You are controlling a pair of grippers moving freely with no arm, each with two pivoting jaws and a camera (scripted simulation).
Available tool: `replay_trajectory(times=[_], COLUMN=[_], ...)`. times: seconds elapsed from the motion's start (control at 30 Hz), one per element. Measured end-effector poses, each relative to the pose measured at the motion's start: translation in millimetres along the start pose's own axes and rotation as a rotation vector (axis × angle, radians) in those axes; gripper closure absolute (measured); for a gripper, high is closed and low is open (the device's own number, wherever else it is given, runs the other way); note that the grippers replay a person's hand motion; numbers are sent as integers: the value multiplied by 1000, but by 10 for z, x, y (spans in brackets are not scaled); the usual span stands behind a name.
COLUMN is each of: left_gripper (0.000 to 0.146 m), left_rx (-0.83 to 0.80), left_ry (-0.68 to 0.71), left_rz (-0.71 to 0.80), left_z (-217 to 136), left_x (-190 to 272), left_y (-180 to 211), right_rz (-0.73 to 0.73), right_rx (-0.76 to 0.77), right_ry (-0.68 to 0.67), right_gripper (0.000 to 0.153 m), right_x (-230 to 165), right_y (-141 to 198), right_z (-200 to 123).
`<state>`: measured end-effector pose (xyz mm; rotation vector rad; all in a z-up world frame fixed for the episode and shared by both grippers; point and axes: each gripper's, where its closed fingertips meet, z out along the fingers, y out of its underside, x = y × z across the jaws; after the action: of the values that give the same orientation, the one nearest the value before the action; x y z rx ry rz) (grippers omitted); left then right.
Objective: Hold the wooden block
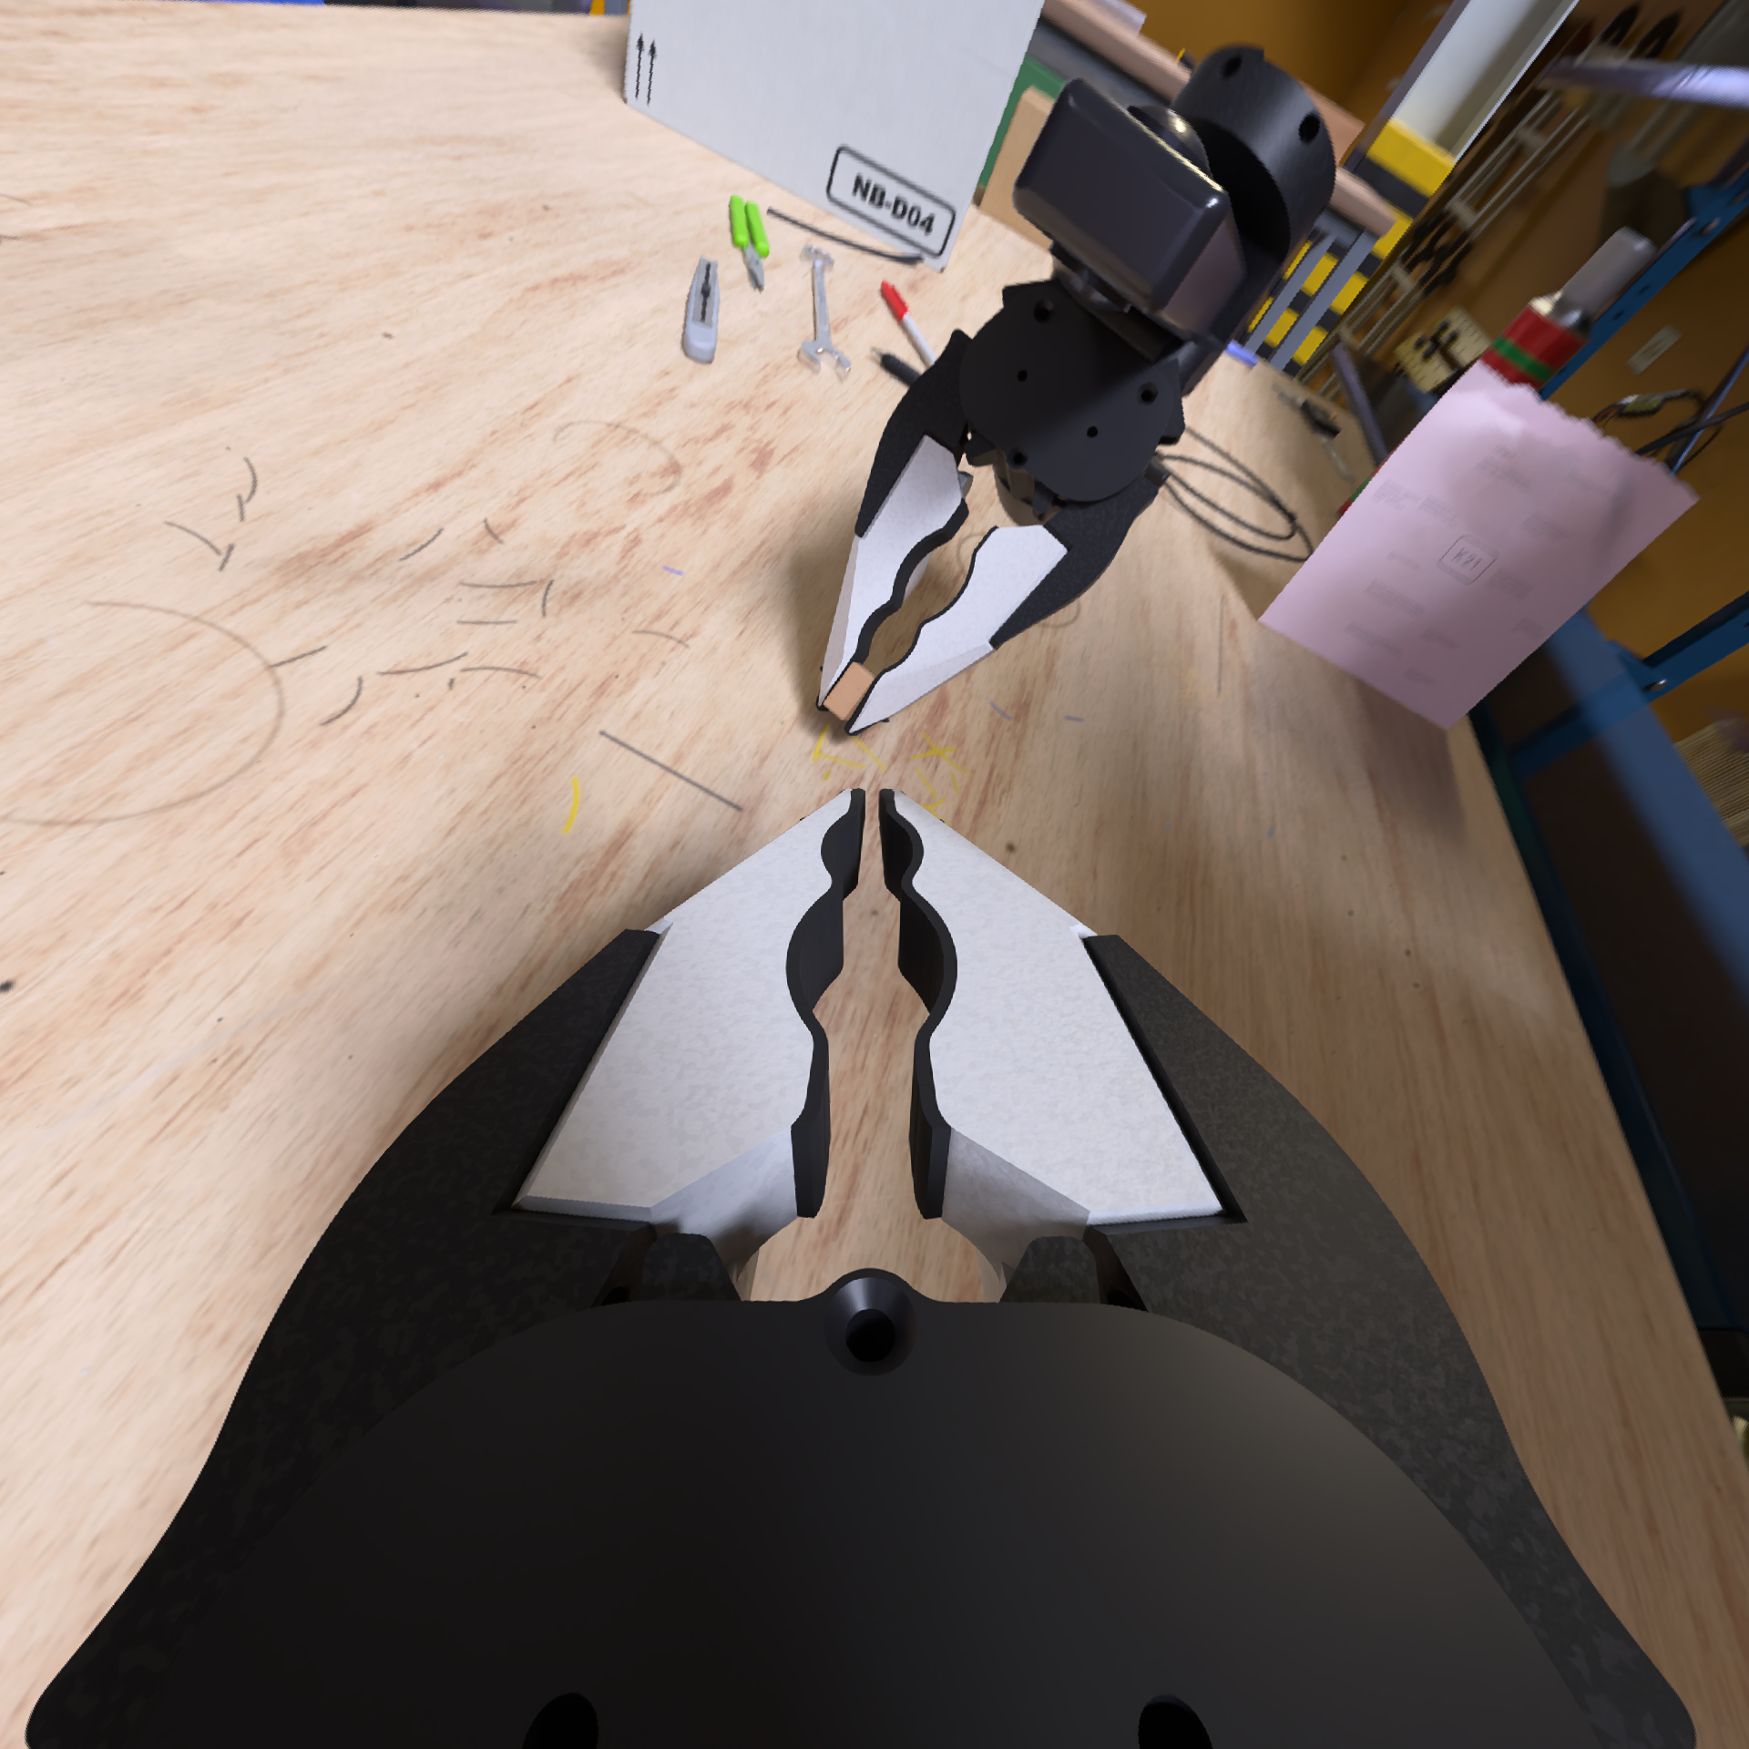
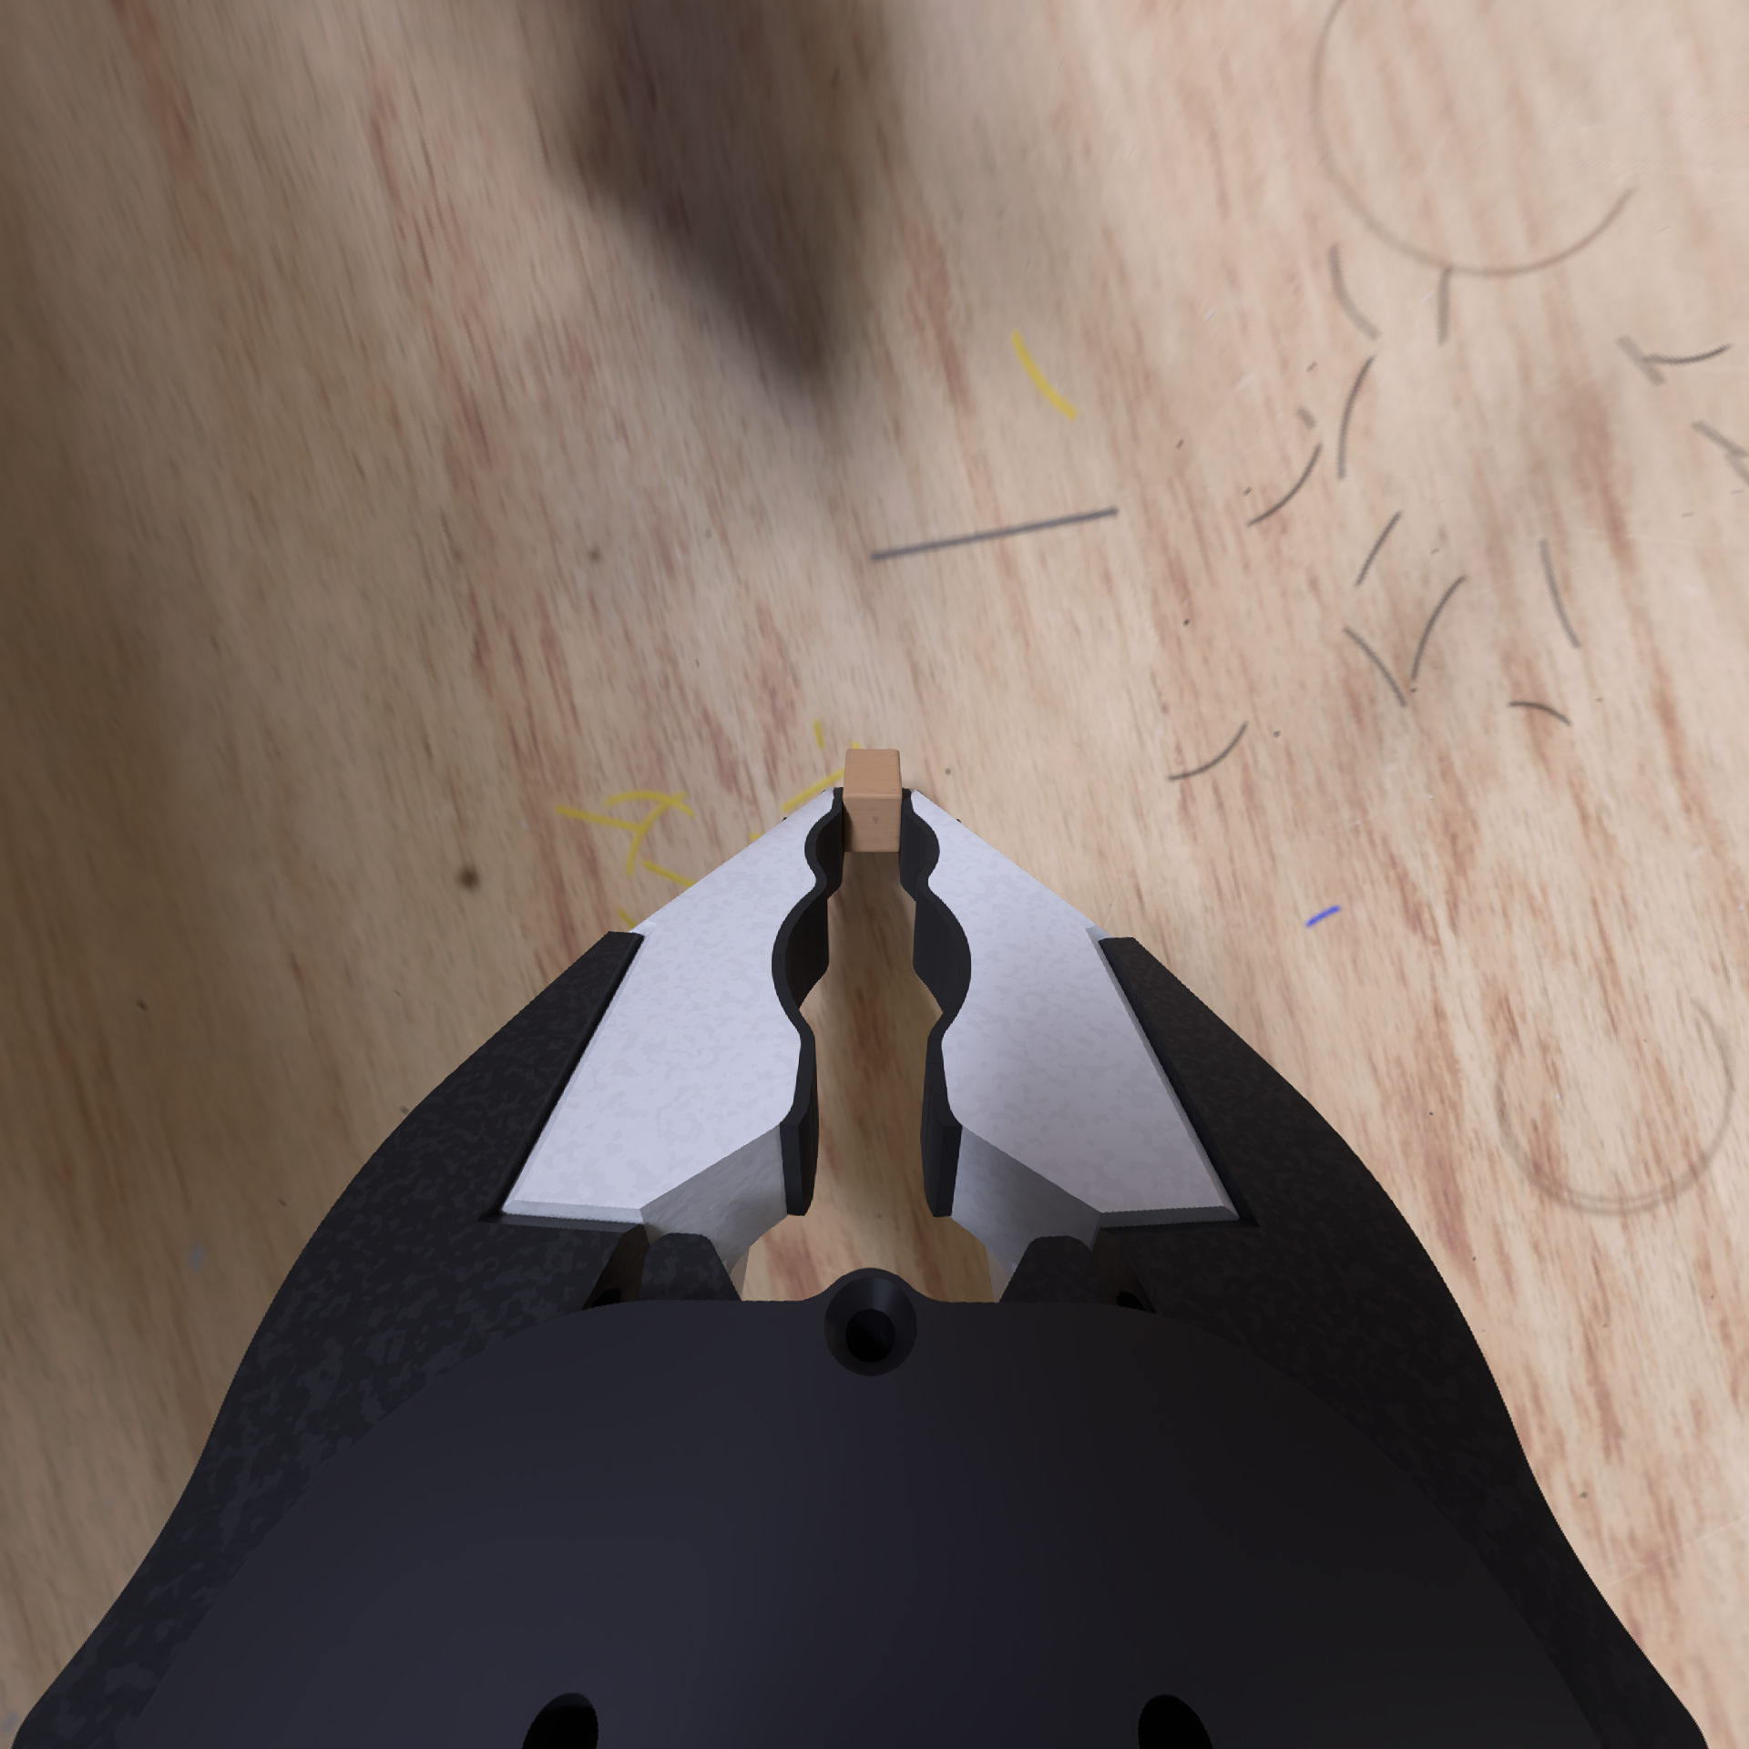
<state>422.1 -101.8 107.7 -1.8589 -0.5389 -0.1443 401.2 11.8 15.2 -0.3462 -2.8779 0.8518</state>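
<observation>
A small tan wooden block [image 2: 872,801] sits between the tips of my right gripper [image 2: 872,821], which is shut on it just above the wooden tabletop [image 2: 379,568]. In the left wrist view the right gripper [image 1: 845,705] shows ahead, tips down, with the block [image 1: 849,688] pinched between them. My left gripper [image 1: 872,800] is shut and empty, its tips almost touching, a short way in front of the right gripper's tips.
At the back of the table [image 1: 284,379] lie a grey utility knife [image 1: 701,310], green-handled pliers [image 1: 750,233], a metal wrench [image 1: 821,312] and a red-capped marker [image 1: 907,322], before a white box [image 1: 833,104]. A pink sheet [image 1: 1476,558] and black cables [image 1: 1230,502] are at the right edge.
</observation>
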Motion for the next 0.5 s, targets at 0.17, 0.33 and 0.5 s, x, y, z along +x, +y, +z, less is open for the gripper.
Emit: replay_trajectory(times=[0.17,0.33,0.5], left_gripper=[143,144,144], left_rx=[147,324,375], left_ry=[91,188,212], left_rz=[-55,-138,-202], left_z=[-35,-74,-40], left_x=[125,301,421], left_y=[-252,-549,-648], right_rz=[305,864,923], right_rx=[503,1217,1341], right_ry=[-85,-524,-578], right_gripper=[143,143,143], right_x=[-99,-209,-291], right_y=[-688,-1181,-1236], right_z=[-470,-1089,-1117])
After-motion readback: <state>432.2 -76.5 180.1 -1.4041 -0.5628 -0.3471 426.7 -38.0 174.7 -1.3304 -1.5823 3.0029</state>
